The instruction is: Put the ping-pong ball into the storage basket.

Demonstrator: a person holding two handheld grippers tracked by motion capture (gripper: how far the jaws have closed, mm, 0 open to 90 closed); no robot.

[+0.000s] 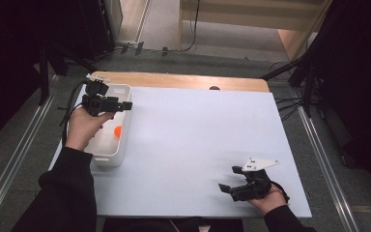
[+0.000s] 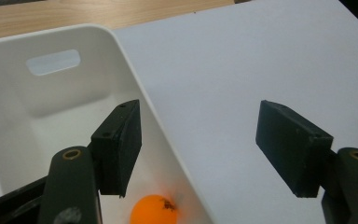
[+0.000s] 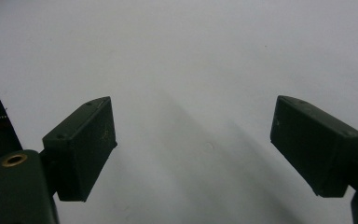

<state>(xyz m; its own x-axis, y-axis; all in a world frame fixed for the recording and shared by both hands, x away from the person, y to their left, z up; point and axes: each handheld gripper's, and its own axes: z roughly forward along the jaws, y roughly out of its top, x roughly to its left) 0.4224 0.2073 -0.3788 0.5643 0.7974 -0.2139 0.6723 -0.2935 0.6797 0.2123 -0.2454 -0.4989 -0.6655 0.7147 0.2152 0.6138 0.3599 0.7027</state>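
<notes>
Left gripper view looks down past the left hand-held gripper (image 2: 200,149), whose jaws stand apart with nothing between them. Just below it an orange ball (image 2: 154,210) lies on the floor of the white bin (image 2: 135,88), close to the bin's long wall. That wall runs away from the hand-held gripper. Far across the worktop (image 1: 198,145), the right hand-held gripper (image 1: 228,181) rests open and holds nothing, so the left one is much nearer the ball.
</notes>
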